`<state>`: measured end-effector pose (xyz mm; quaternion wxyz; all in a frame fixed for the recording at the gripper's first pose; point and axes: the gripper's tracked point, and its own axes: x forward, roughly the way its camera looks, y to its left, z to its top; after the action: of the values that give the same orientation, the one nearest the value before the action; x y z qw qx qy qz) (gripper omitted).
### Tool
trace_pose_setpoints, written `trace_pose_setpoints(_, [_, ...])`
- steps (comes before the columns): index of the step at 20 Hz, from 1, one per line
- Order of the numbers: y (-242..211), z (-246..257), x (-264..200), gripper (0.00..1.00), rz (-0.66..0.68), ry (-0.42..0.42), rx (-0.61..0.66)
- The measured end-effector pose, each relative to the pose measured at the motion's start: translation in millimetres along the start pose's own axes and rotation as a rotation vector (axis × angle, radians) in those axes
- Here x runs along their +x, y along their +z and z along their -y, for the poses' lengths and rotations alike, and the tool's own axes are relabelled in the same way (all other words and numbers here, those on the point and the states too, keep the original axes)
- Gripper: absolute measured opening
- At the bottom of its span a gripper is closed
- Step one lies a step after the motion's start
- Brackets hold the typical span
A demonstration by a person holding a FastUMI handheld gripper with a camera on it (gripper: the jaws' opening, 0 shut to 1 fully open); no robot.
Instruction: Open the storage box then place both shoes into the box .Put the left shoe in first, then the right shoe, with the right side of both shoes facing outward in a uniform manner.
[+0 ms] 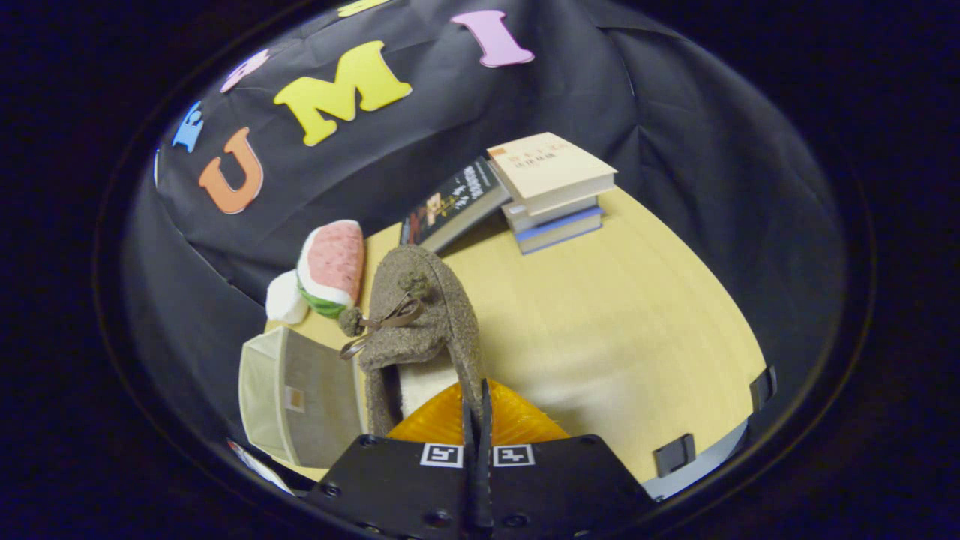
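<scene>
A brown fuzzy shoe [424, 315] with a ribbon bow and two pom-poms hangs in front of me, lifted off the wooden table [637, 322], toe pointing away and its pale lining showing. My gripper [477, 401] is shut on the shoe's side wall at the opening, with the thin black fingers [484, 420] pressed together on the fabric. An orange ribbed surface [517, 424] shows just below the shoe around the fingers; I cannot tell what it is. The beige storage box [296, 401] stands on the table just beside the held shoe. Whether its lid is open is unclear.
A watermelon-slice plush [331, 264] with a white piece [285, 296] lies beyond the box. Further back a dark book [450, 204] leans against a stack of books [553, 187]. Two black clips [673, 454] sit on the table's near edge.
</scene>
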<state>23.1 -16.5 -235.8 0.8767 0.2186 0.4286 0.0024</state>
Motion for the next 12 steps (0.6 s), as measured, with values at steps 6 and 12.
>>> trace_pose_setpoints(6, [-13, -129, -19, 0.00, 0.049, 0.025, 0.001])
trace_pose_setpoints(12, [-65, -232, 2, 0.00, 0.009, 0.024, -0.030])
